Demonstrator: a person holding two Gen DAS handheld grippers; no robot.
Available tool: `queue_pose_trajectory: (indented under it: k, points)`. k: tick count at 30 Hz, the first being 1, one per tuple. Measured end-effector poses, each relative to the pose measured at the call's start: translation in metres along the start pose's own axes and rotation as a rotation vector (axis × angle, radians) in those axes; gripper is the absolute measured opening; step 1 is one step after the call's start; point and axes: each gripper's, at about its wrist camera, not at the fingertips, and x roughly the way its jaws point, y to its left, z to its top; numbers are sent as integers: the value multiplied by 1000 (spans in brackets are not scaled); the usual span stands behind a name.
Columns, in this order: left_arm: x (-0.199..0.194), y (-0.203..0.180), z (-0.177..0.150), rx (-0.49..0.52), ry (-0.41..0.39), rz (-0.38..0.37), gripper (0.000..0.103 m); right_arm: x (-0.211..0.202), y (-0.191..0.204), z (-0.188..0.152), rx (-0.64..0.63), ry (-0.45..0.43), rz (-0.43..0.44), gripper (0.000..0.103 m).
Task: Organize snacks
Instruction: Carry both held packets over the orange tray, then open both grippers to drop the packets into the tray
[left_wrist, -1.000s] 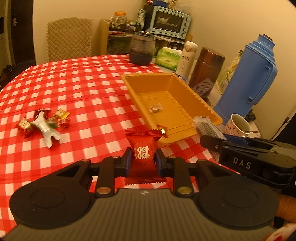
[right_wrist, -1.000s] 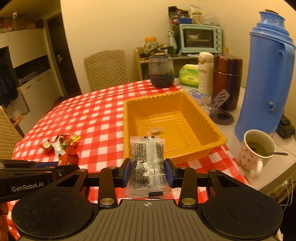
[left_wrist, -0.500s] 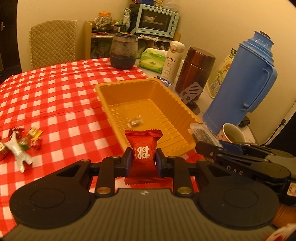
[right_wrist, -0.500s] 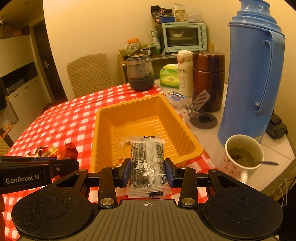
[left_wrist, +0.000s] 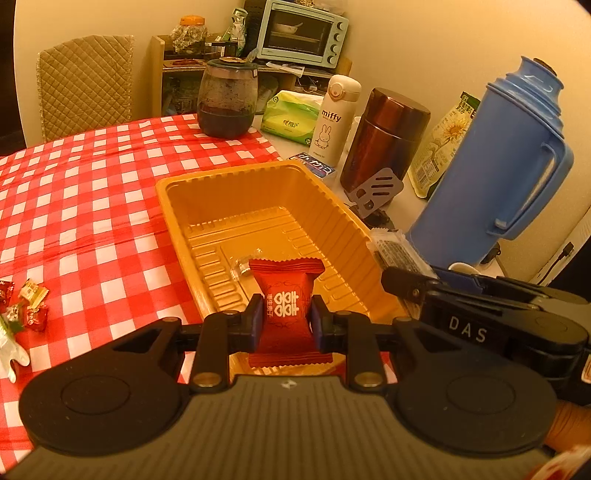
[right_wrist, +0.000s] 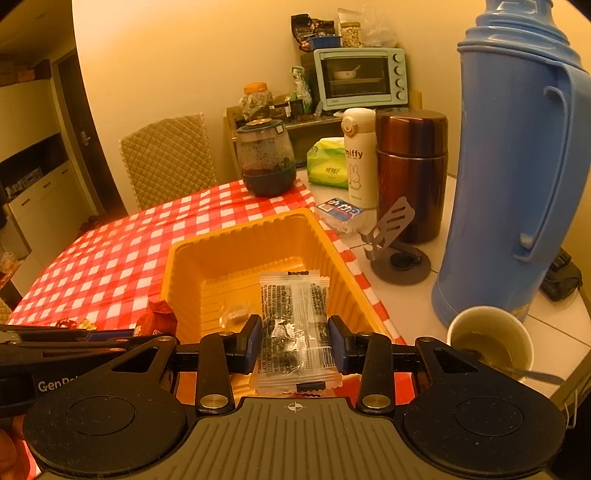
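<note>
My left gripper clamps a red foil candy packet; my right gripper clamps a clear dark-filled snack packet. Both hang over the near end of the orange plastic tray, where a small clear-wrapped candy lies on the tray floor.

Warm yellowish light is falling over a plain cream wall. A quilted beige chair is standing at the far edge of the table with the red checked cloth. A wooden shelf is carrying a pale blue toaster oven, and a dark doorway is showing at left.
</note>
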Motion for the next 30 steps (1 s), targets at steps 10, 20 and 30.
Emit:
queue_pose_trajectory:
  k: [10, 20, 30]
  points:
    - [19, 9, 4, -18, 15, -3, 23, 19, -7, 8, 15, 12, -10, 39]
    - [38, 12, 8, -14, 24, -12, 29, 33, -9, 10, 27, 23, -10, 39]
    - [4, 38, -8, -69, -49, 64, 54, 36, -9, 10, 53, 28, 13, 39]
